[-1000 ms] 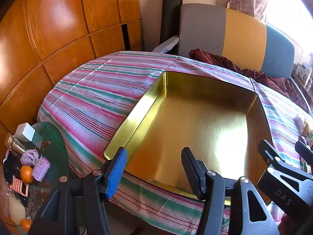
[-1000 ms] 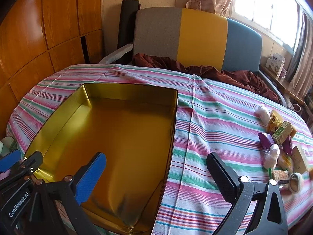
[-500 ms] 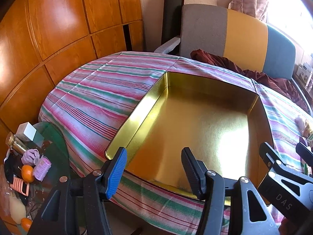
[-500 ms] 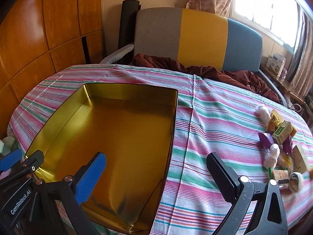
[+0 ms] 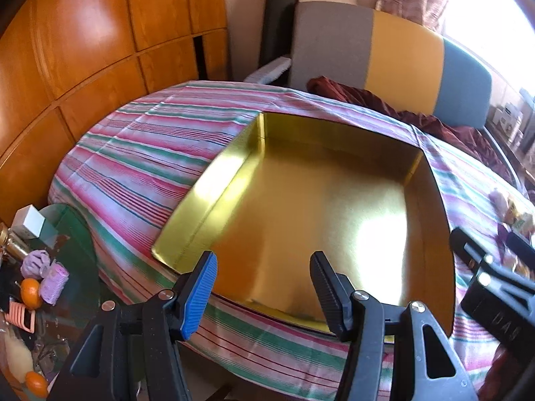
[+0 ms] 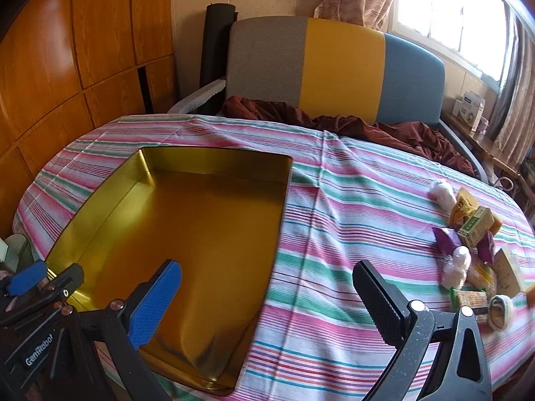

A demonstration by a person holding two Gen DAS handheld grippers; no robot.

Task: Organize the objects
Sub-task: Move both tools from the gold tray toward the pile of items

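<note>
Nothing changed over the last second: same framing, no approach begun. Left gripper [image 5: 264,284] hovering, jaws wide apart, holding nothing; gold tray [image 5: 234,173] just ahead and below its fingertips, bare inside. Right gripper [image 6: 267,297] likewise spread and holding nothing, straddling tray's right wall and striped cloth [image 6: 334,234]. Snack pile [image 6: 474,254] off to its right, well apart from tray. Nothing sorted yet. Likely next: right gripper swinging toward pile for a first pick.
</note>
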